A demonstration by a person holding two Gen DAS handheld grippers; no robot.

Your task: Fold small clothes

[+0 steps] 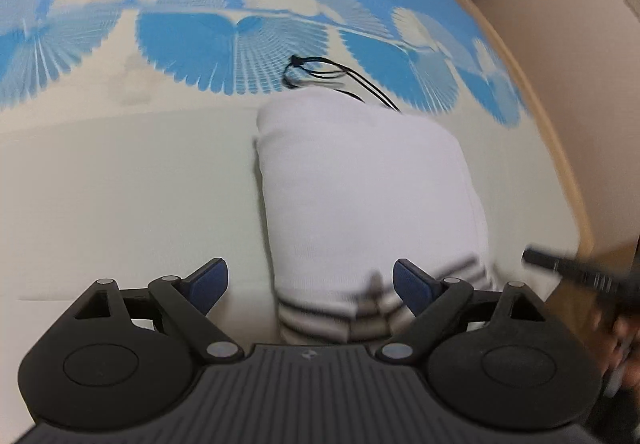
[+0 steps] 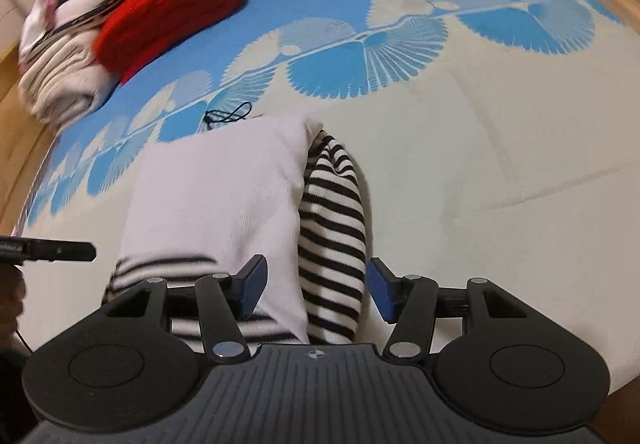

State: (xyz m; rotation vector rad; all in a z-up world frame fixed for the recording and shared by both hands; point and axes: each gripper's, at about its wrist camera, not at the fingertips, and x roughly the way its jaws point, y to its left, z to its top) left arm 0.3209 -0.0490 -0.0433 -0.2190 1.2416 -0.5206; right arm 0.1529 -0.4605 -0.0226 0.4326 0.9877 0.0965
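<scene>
Top [image 2: 216, 188] folded white-side-up on mat [image 2: 500, 116]; striped sleeve [image 2: 334, 228] spills off its right edge. Both grippers, left [image 1: 310, 282] and right [image 2: 316, 290], spread, empty. Best: right pinches sleeve low, lays it across.

A blue-and-cream patterned cover [image 2: 500, 116] is lying over the wooden-rimmed surface [image 2: 624, 0], with a thin black cord [image 1: 332, 78] resting on it at the blue pattern's near edge.
</scene>
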